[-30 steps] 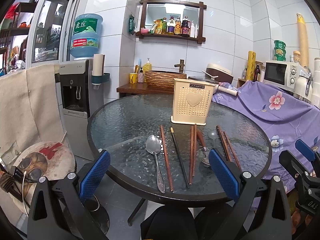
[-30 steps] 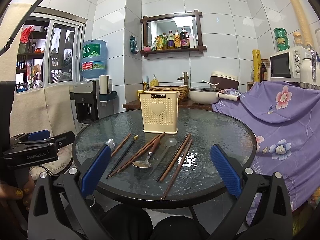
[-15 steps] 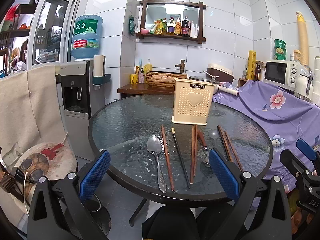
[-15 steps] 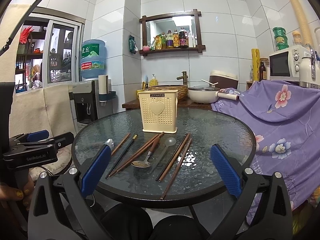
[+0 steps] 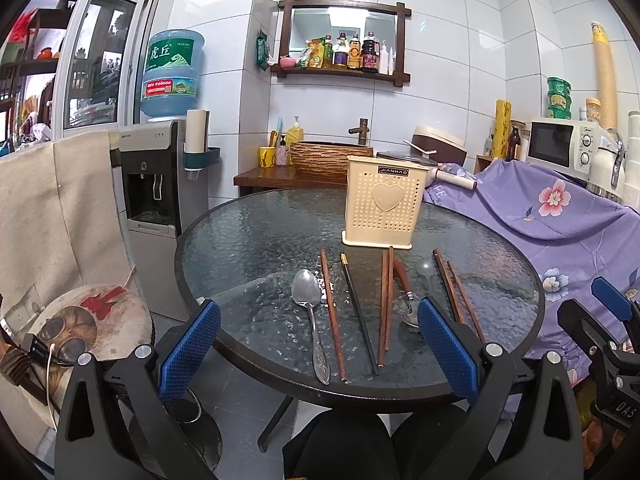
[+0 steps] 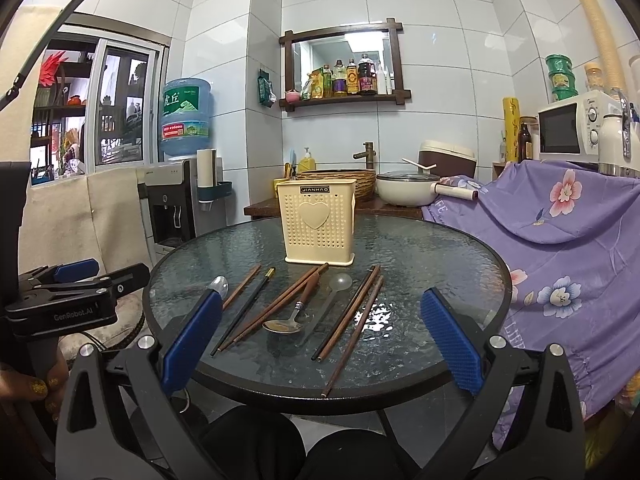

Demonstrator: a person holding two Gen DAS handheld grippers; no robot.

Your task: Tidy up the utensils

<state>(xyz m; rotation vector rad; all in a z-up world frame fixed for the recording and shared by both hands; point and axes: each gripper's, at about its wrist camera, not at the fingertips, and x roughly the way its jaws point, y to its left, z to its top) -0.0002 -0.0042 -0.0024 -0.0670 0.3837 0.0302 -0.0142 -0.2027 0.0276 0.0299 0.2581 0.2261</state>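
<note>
On round glass table [image 5: 248, 240]: chopsticks, spoons lie loose before cream utensil holder [image 5: 383, 202] | left gripper [image 5: 320, 348], right gripper [image 6: 320, 340] both spread wide, empty, short of the rim | advice: pinch steel spoon [image 5: 310, 316] mid-handle, lift, drop upright into holder

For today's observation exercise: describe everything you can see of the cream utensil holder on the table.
The utensil holder is a cream, plastic-looking box with a perforated front, a raised heart and a dark "JIANHAO" label near its rim. It stands upright on a flared base on the round glass table, behind the row of chopsticks and spoons. Nothing sticks out of its top; neither claw touches it.
</note>
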